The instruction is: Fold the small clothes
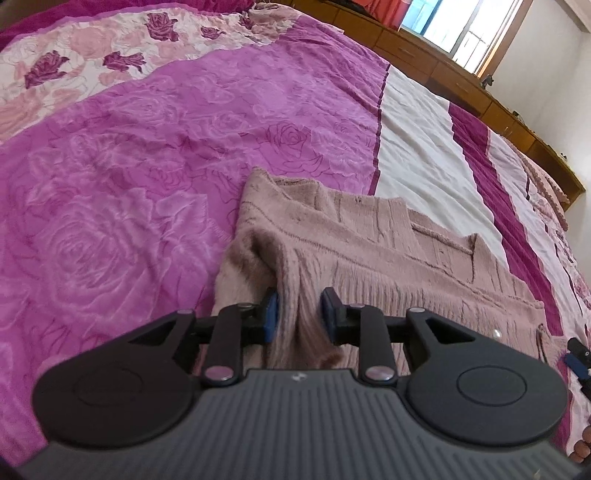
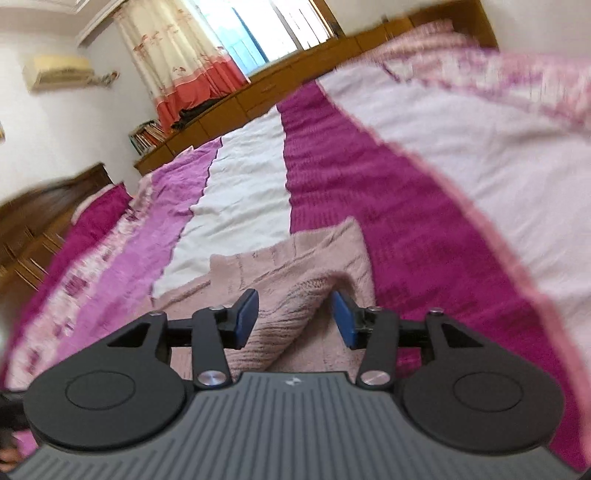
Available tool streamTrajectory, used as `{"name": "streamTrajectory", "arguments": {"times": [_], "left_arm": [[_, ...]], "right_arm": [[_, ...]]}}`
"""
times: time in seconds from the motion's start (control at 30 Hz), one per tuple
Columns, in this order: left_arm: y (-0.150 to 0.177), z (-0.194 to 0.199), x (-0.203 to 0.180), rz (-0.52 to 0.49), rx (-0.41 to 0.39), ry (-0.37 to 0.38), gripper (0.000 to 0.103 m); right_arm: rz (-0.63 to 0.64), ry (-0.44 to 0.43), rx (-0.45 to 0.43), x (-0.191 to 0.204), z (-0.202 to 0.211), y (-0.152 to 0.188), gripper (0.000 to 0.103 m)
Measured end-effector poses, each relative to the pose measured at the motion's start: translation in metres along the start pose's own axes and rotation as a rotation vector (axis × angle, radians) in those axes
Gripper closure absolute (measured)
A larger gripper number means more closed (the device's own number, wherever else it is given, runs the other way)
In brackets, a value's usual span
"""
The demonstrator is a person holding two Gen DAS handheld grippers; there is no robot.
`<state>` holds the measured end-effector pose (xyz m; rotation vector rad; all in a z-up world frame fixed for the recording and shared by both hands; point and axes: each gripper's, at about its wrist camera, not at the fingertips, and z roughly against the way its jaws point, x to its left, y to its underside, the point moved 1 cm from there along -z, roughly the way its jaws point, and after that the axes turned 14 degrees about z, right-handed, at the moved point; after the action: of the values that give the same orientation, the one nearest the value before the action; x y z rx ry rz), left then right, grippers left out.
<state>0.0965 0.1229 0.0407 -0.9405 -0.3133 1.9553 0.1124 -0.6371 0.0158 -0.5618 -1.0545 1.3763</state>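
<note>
**Pink knit on the bed, a fold in each pair of tongs**

A dusty-pink knitted garment (image 1: 369, 243) lies on a bedspread (image 1: 129, 166) of magenta, lilac and white bands with a rose pattern. From the left wrist view, the left gripper (image 1: 299, 308) has a bunched ridge of the knit running up between its blue pads (image 1: 271, 312); the left pad touches the cloth, while a narrow gap shows at the right pad, so the tongs stand slightly apart and do not pinch it. The right gripper (image 2: 293, 317) is spread wider, and a raised fold of the same garment (image 2: 291, 295) sits loosely between its fingers, clear of both pads. That view is blurred at the edges. Beyond the bed stand a wooden headboard unit (image 2: 280, 77), a curtain (image 2: 184, 62) and a bright window (image 1: 461, 29)
</note>
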Motion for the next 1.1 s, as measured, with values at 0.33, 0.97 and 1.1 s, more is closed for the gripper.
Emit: {"name": "streamTrajectory", "arguments": {"times": [0.33,0.97,1.1], "left_arm": [[0.008,0.017,0.002,-0.016,-0.015,0.003,0.075],[0.012,0.019,0.003,-0.016,-0.01,0.009,0.075],[0.014,0.021,0.003,-0.02,-0.012,0.005,0.075]], "right_arm": [[0.217,-0.015,0.058,0.067,-0.002,-0.001,0.05],[0.113,0.086,0.02,0.045,0.015,0.002,0.096],[0.079,0.085,0.035,0.031,0.031,0.012,0.096]]}}
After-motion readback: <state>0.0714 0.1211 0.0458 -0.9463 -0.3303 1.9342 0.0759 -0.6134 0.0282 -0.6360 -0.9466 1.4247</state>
